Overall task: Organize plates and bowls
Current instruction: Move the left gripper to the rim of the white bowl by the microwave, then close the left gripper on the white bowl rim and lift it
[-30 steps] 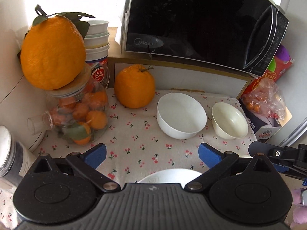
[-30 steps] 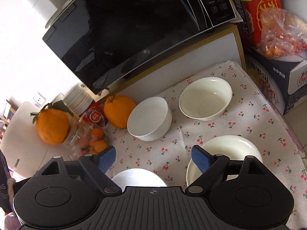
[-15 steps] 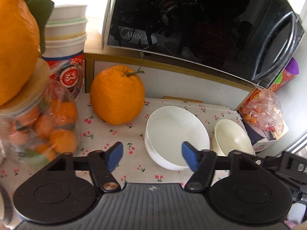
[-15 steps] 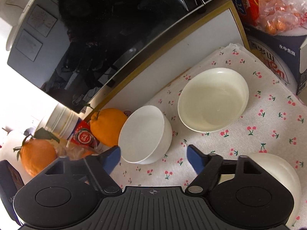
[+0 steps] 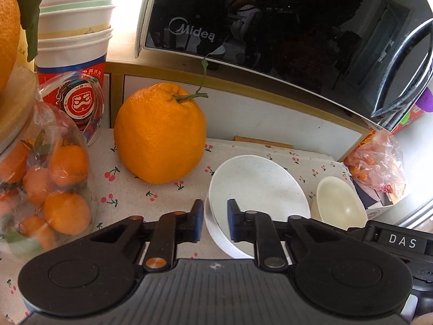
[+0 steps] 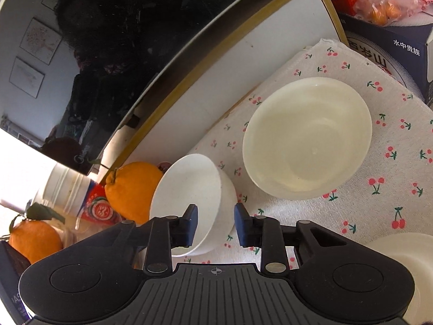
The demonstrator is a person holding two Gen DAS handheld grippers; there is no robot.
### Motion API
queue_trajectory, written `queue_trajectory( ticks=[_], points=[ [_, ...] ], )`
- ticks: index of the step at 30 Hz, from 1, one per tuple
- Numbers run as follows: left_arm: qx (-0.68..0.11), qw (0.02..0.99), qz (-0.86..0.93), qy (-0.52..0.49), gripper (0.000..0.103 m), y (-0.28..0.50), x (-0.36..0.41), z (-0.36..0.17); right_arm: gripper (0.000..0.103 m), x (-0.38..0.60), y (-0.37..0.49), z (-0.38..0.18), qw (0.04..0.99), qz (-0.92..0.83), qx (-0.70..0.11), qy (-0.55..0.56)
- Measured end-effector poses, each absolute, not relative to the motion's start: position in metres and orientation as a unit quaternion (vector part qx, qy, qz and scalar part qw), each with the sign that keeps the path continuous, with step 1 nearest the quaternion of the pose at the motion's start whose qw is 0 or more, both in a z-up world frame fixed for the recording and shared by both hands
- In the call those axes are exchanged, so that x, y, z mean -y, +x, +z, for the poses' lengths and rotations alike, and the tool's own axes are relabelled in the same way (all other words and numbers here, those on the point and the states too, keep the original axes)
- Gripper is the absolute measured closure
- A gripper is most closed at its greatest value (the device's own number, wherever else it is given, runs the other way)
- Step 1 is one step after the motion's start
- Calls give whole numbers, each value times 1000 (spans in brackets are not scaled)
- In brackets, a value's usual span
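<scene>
On the cherry-print cloth of the worktop [image 6: 379,189], below the microwave [image 5: 270,27], the white bowl [image 5: 257,187] stands just beside the large orange [image 5: 159,135], with the cream bowl [image 6: 305,138] at its other side, near it; whether the two touch cannot be told. A third white rim, a plate or bowl [image 6: 400,257], shows at the lower right of the right wrist view.

Your left gripper [image 5: 215,220] is the nearer to the white bowl: its jaws straddle the near left rim, one pad outside the wall, the other over the inner face, a narrow gap between them. They appear closed down to the rim; firm contact cannot be confirmed. The bowl is round, so no long axis governs; the wall runs straight up between the pads.

Your right gripper [image 6: 215,226] points at the same bowl from the opposite side, jaws apart and empty, the bowl's right wall in the gap ahead, the cream bowl up and to the right.

The likely step is nesting one bowl in the other.
</scene>
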State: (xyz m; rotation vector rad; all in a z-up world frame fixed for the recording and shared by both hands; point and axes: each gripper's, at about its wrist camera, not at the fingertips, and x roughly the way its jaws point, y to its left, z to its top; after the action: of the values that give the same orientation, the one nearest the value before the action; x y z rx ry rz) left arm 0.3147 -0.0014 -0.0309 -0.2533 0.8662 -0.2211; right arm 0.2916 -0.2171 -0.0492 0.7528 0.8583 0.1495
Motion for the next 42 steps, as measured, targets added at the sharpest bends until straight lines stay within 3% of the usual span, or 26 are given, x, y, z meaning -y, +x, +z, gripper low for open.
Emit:
queue_trajectory(
  ticks=[8,19,30,42],
  points=[
    [-418,895,-109,-111,94,317,4,-36,88,215,297,-57,835,70,-408,362],
    [-411,899,-112,-106,95,300,4,-16,88,217,278,-35,843,78,-394,357],
    [-391,908,-123,-89,95,250,12,24,88,231,228,4,850,88,-375,359],
    [-392,905,-139,-89,95,190,23,33,88,249,159,24,856,90,-382,337]
  ],
)
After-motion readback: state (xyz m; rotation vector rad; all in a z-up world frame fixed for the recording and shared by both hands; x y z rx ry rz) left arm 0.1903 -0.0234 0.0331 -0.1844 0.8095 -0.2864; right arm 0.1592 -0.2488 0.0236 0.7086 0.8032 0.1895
